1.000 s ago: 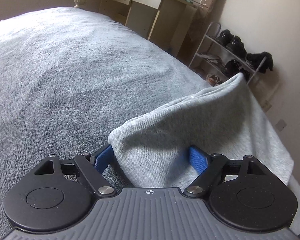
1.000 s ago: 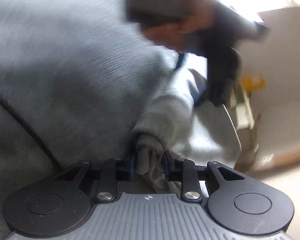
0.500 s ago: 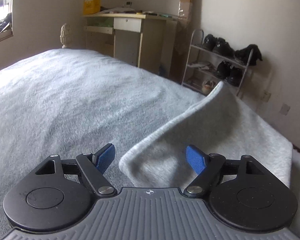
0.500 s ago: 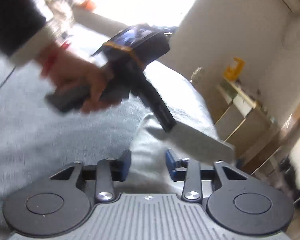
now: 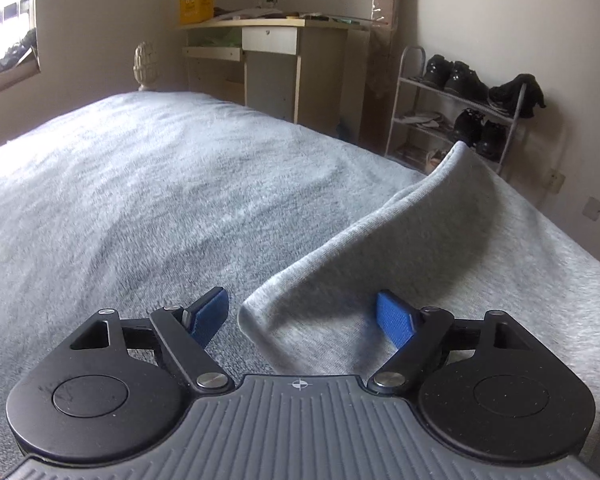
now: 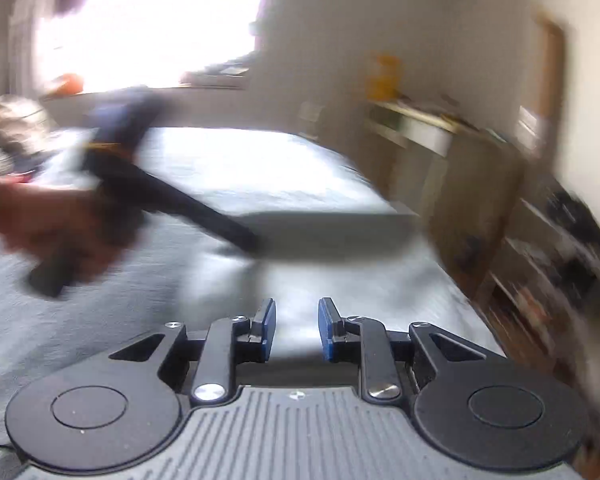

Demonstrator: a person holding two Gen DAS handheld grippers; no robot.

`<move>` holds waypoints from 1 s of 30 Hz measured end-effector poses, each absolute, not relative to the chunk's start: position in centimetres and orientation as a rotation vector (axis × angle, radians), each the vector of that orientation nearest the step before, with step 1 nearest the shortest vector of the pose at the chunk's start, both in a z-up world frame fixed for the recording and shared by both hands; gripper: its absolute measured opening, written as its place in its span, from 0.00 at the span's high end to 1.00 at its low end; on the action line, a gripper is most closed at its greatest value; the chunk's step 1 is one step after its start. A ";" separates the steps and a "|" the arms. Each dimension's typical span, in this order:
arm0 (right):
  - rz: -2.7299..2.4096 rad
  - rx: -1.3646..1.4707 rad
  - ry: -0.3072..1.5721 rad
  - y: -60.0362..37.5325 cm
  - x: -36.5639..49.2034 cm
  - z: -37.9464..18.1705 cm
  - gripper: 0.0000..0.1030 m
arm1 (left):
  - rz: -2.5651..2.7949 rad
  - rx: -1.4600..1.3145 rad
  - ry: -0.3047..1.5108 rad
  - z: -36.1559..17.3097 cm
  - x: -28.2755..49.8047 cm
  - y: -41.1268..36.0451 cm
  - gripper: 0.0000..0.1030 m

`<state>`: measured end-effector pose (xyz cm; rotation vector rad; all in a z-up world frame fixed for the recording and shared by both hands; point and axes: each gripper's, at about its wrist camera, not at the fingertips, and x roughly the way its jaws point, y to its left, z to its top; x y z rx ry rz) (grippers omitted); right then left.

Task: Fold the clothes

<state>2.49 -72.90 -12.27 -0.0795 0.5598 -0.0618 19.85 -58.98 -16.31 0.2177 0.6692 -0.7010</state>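
Left wrist view: the left hand-held gripper [image 5: 302, 316] is spread wide and released; the soft, light grey garment [image 5: 440, 248] lies on the bed [image 5: 140, 200], one edge peaked, best pinched at its near hem corner.

Right wrist view: heavily blurred; the right hand-held gripper [image 6: 297, 330] is parted, empty, over the bed.

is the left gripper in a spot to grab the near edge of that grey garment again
Probably yes. The left gripper is open, and the near edge of the grey garment lies between its blue fingers on the bed, with nothing visible in the way.
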 end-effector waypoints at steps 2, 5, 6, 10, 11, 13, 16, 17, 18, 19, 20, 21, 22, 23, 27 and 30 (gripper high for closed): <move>-0.085 -0.030 0.621 -74.7 2.8 -13.8 0.77 | -0.694 0.200 0.647 -15.5 19.5 -58.7 0.22; -0.125 0.039 0.653 -77.0 3.0 -14.3 0.77 | -0.722 0.176 0.584 -13.8 18.0 -58.0 0.22; -0.143 0.057 0.618 -77.5 2.8 -13.1 0.76 | -0.742 0.183 0.556 -13.3 17.2 -57.9 0.22; -0.139 0.148 0.599 -80.6 8.8 -12.0 0.76 | -0.880 0.317 0.507 -13.3 13.2 -58.9 0.21; -0.137 0.171 0.595 -81.4 10.4 -11.7 0.76 | -0.891 0.384 0.490 -13.9 12.1 -59.6 0.21; -0.134 0.216 0.586 -83.0 13.5 -11.1 0.76 | -0.895 0.519 0.449 -15.2 10.1 -60.9 0.21; -0.125 0.277 0.612 -85.2 18.7 -11.6 0.76 | -0.894 0.581 0.422 -16.7 8.8 -61.7 0.21; -0.138 0.271 0.646 -85.6 20.3 -13.0 0.76 | -0.889 0.577 0.427 -16.9 8.8 -61.8 0.21; -0.150 0.252 0.686 -85.7 21.5 -14.6 0.76 | -0.882 0.564 0.438 -17.1 8.9 -61.9 0.21; -0.155 0.266 0.726 -86.2 22.4 -16.4 0.77 | -0.876 0.545 0.452 -17.2 9.1 -61.7 0.21; -0.160 0.298 0.739 -86.6 23.0 -17.6 0.77 | -0.875 0.525 0.469 -17.3 9.4 -61.5 0.21; -0.163 0.314 0.744 -86.8 23.2 -18.2 0.77 | -0.876 0.513 0.479 -17.4 9.6 -61.4 0.21; -0.162 0.325 0.756 -86.7 23.3 -18.5 0.77 | -0.878 0.512 0.479 -17.5 9.6 -61.3 0.21; -0.171 0.318 0.770 -86.5 23.5 -18.7 0.77 | -0.881 0.514 0.475 -17.5 9.6 -61.2 0.21; -0.191 0.276 0.766 -85.9 23.5 -17.6 0.77 | -0.898 0.497 0.486 -17.0 10.0 -60.7 0.21; -0.194 0.426 0.587 -87.4 20.0 -14.5 0.76 | -0.914 0.480 0.456 -15.9 10.1 -60.1 0.21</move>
